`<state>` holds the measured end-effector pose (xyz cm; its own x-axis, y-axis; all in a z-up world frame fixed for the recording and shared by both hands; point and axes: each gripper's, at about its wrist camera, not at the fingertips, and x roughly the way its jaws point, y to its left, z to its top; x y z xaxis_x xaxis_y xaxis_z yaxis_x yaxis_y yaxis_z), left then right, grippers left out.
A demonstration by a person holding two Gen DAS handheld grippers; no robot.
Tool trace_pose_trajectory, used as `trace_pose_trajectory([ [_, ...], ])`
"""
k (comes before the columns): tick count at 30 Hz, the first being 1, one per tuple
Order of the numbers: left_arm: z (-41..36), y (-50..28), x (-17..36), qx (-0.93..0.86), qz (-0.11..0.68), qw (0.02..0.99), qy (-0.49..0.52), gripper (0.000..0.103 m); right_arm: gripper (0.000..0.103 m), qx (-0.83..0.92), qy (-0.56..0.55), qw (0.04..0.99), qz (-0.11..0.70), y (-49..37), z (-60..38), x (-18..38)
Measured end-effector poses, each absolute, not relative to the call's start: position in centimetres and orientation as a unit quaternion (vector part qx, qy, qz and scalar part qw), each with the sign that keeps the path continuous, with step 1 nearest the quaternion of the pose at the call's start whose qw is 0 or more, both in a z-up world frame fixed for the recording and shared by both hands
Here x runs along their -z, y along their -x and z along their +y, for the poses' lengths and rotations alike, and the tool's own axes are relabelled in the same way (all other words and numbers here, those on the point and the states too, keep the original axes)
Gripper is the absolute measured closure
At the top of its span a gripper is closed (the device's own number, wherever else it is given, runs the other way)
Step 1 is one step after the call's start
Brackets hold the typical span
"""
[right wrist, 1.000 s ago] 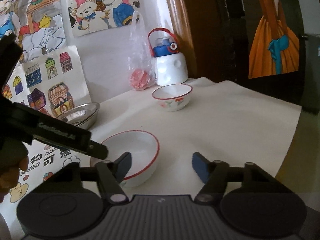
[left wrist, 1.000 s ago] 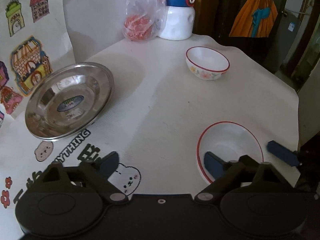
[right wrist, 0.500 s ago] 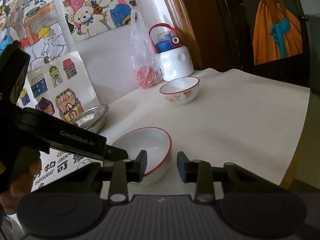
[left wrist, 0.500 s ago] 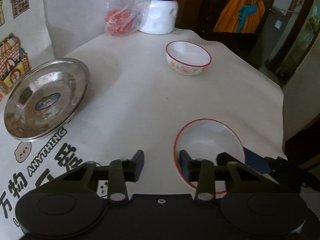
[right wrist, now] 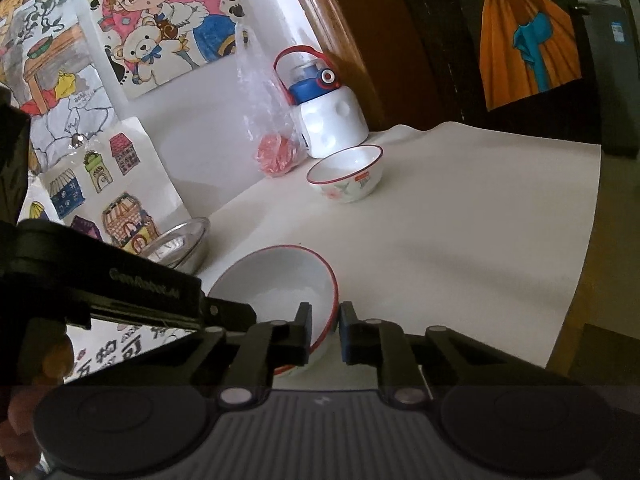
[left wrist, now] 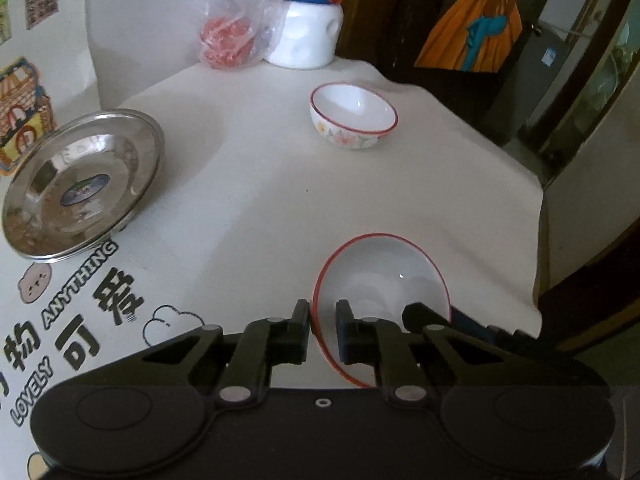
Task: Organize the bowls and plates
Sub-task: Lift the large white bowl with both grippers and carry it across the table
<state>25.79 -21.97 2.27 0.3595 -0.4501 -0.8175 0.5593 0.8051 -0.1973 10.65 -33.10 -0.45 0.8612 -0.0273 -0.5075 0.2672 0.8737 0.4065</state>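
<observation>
Presently the red-rimmed bowl is being gripped from two sides near the front edge of the white-covered table: its left rim is being pinched between the fingers of the left gripper, and its right rim is being clamped by the right gripper. Judging by this, the pick-up step is being carried out. Farther back, a floral bowl is being left standing apart, and a steel plate is lying at the left by the wall. A level, joint lift is being called for next, probably toward the floral bowl for nesting. Beyond, a water bottle and a plastic bag are standing.
</observation>
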Motion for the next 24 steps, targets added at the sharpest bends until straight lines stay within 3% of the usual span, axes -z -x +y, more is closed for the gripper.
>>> trace_pose_trajectory([
  [16, -12.8, -18.7, -10.0, 0.298, 0.394, 0.869, -0.001, 0.089, 0.09, 0.039, -0.196, 0.963, 0.182, -5.9, -26.3, -6.8],
  [24, -5.0, -13.3, -10.9, 0.26, 0.395, 0.881, 0.027, 0.089, 0.09, -0.018, -0.168, 0.968, 0.188, -2.8, -20.3, -8.8],
])
